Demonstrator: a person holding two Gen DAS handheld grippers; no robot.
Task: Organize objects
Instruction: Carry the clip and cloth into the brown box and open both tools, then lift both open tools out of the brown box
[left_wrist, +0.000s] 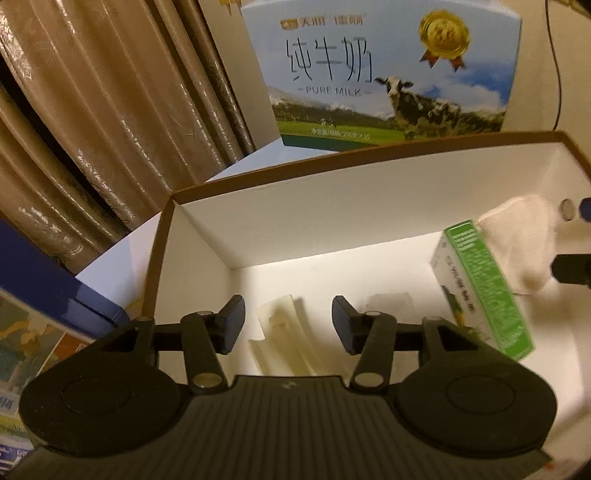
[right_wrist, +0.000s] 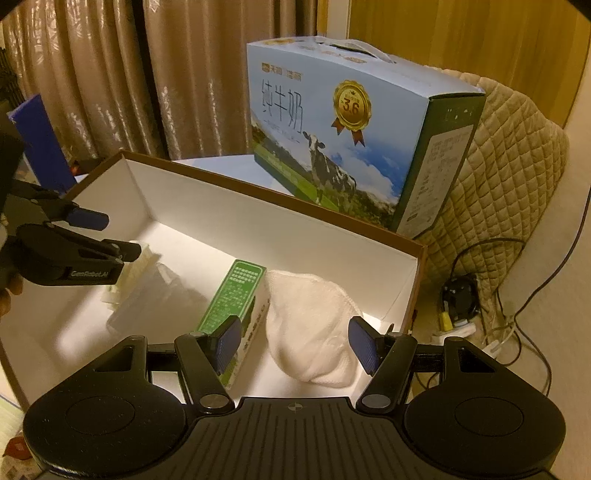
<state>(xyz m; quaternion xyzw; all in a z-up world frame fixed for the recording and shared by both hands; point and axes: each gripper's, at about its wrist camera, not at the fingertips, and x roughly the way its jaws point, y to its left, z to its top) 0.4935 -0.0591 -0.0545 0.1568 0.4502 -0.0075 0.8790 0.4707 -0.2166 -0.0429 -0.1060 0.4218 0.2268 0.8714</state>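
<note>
Fingers of both grippers stand wide and empty over the white storage box (right_wrist: 402, 291): right gripper (right_wrist: 295, 341) above the white cloth (right_wrist: 310, 325), touching the green carton (right_wrist: 232, 306); left gripper (left_wrist: 288, 323) over the cream plastic piece (left_wrist: 284, 332). Closing carelessly could snag that tilted carton.

The cloth (left_wrist: 524, 243) is motion-blurred in the left wrist view, and the right gripper (left_wrist: 576, 236) is cut off there by the picture's right edge. The translucent items (left_wrist: 284, 336) on the box floor are too soft to identify. The carton (right_wrist: 236, 314) has its near end hidden behind a pad (right_wrist: 229, 345). The small print on the milk case (right_wrist: 436, 184) is unreadable.
</note>
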